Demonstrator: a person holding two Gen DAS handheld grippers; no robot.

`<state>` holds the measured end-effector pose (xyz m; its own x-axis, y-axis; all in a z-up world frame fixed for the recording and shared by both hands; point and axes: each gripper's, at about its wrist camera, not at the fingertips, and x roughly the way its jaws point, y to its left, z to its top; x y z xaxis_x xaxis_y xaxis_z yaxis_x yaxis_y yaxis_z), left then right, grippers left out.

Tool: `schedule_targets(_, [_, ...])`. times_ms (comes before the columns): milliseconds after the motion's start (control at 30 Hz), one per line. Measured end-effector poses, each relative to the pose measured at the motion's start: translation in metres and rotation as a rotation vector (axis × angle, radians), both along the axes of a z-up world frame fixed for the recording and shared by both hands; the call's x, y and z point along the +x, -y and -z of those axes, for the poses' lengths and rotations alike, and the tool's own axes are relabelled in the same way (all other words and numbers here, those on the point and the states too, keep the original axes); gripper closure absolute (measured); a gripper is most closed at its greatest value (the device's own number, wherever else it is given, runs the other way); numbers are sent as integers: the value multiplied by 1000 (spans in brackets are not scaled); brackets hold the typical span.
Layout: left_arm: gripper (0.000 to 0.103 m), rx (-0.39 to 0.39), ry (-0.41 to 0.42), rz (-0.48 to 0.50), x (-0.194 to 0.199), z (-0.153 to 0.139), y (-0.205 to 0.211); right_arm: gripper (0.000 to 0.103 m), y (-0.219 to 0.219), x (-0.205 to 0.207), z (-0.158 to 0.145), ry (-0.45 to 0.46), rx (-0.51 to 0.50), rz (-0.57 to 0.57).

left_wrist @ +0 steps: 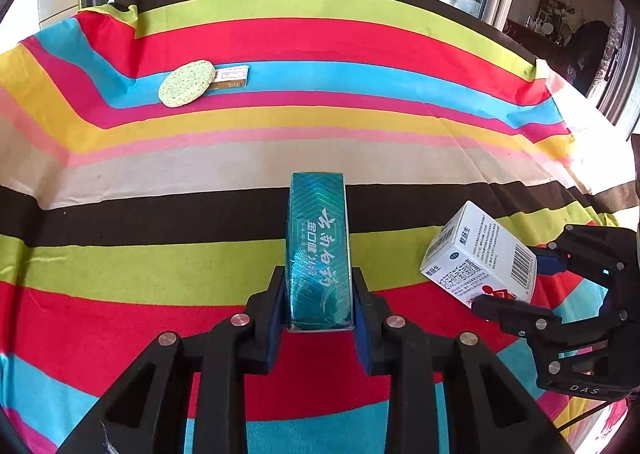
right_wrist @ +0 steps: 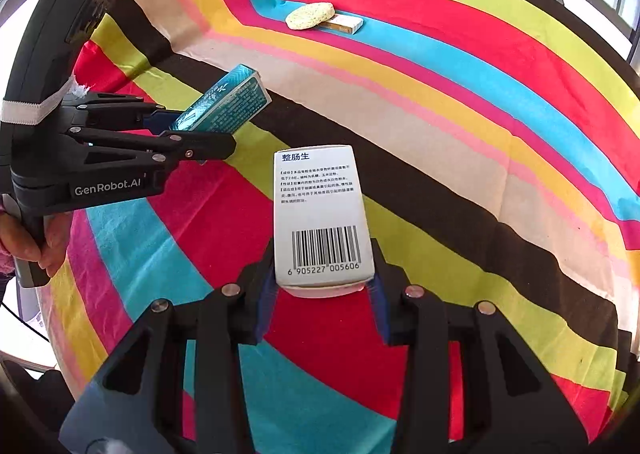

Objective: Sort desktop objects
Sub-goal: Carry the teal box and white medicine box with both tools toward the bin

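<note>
Only the right wrist view shows a hand (right_wrist: 38, 242), wrapped round the black handle of the left gripper (right_wrist: 208, 134); only it shows the barcode face of the white box (right_wrist: 320, 214). The left wrist view shows the teal box (left_wrist: 318, 250) end-on, pinched in the left gripper (left_wrist: 320, 294), lifted over the striped cloth (left_wrist: 160, 266). The right gripper (right_wrist: 322, 294) pinches the white box, held just right of the teal one, both tilted downward. Far off, a green sponge (left_wrist: 186, 83) lies on the cloth, overlapping a small flat box (left_wrist: 232, 77).
</note>
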<state>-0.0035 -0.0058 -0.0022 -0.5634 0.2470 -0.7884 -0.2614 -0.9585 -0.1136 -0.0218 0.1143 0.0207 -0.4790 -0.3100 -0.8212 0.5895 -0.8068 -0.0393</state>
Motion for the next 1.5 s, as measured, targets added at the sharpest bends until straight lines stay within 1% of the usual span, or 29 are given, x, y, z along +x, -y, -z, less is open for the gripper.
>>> schedule_targets(267, [73,29,3,-63,35,4,32,60,24,45,-1,-11,-13,-34])
schedule_targets(400, [73,19,-11,-114,56,7,52,60,36,65,-1,-9,-51,-51])
schedule_targets(600, [73,32,-20,-176,84,12,81,60,56,91,2,6,-116,-68])
schedule_targets(733, [73,10,-42,-205,103,12,99,60,74,112,3,-2,-110,-100])
schedule_targets(933, [73,30,-60,-256,127,11,128,59,101,134,7,-1,-96,-152])
schedule_targets(1233, [73,64,-103,-351,165,3,179,60,154,163,9,8,-80,-280])
schedule_targets(1367, [73,73,-117,-433,193,0,212,60,184,181,7,-11,-61,-370])
schedule_targets(1500, [73,66,-108,-540,223,3,249,59,218,199,7,-15,-53,-466])
